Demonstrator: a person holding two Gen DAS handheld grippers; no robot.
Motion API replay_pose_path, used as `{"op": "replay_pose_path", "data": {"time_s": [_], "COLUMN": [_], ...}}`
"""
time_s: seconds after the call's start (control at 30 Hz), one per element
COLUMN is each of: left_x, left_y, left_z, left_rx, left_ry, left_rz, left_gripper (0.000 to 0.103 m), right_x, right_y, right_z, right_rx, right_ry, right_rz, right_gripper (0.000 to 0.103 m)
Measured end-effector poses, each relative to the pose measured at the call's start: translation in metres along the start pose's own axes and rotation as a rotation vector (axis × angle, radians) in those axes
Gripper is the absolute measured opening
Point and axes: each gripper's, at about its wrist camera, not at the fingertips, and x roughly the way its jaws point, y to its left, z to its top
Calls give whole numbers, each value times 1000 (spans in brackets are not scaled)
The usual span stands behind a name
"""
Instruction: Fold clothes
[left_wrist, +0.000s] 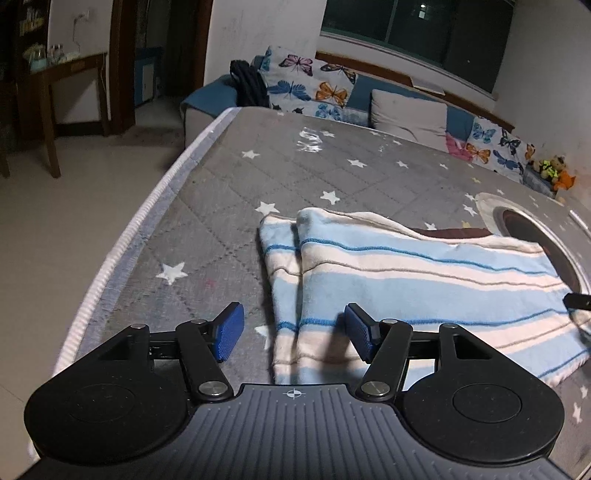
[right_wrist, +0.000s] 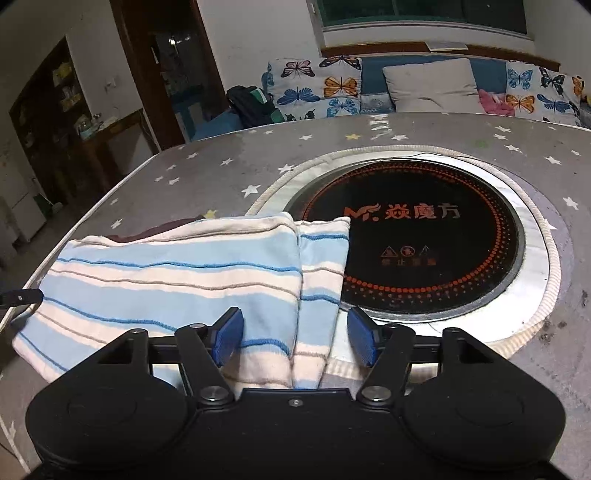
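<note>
**Garment folded once, both grippers free of it**

Grey star-print cover (left_wrist: 229, 192) is spread over a table, with a sofa (left_wrist: 402, 107) behind. On it a striped garment (left_wrist: 406, 280) lies folded, its right end overlapping a round cooktop (right_wrist: 436, 236). A fold appears just completed; another fold or a smoothing is judged due next, which calls for a fresh grasp at the near edge. The left gripper (left_wrist: 295, 334) is held over the garment's left near corner, jaws apart, nothing between them. The right gripper (right_wrist: 295, 336) is poised over the right near corner, likewise unclenched and empty. Both are pitched downward.
</note>
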Motion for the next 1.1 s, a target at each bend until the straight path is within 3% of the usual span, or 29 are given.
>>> {"op": "replay_pose_path", "data": {"time_s": [0.13, 0.23, 0.33, 0.47, 0.63, 0.9, 1.0, 1.1], "left_x": [6, 9, 11, 11, 7, 13, 14, 14], "left_y": [-5, -10, -17, -25, -27, -20, -25, -26], "left_z": [4, 5, 5, 5, 5, 5, 5, 5], "left_rx": [13, 26, 23, 24, 25, -32, -8, -3], "left_ry": [7, 8, 13, 8, -3, 18, 19, 20], "left_rz": [2, 7, -13, -5, -8, -25, -16, -13], "left_gripper": [62, 59, 38, 20, 19, 35, 36, 24], "right_x": [3, 6, 7, 6, 5, 8, 10, 10], "right_y": [5, 9, 14, 14, 8, 10, 11, 14], "right_z": [2, 5, 6, 6, 8, 7, 6, 7], "right_rx": [-22, -37, -44, -28, -11, -30, -35, -42], "right_ry": [6, 11, 12, 5, 5, -7, -8, -7], "right_rz": [5, 15, 26, 31, 36, 16, 17, 28], "right_gripper": [66, 56, 45, 36, 36, 43, 43, 28]}}
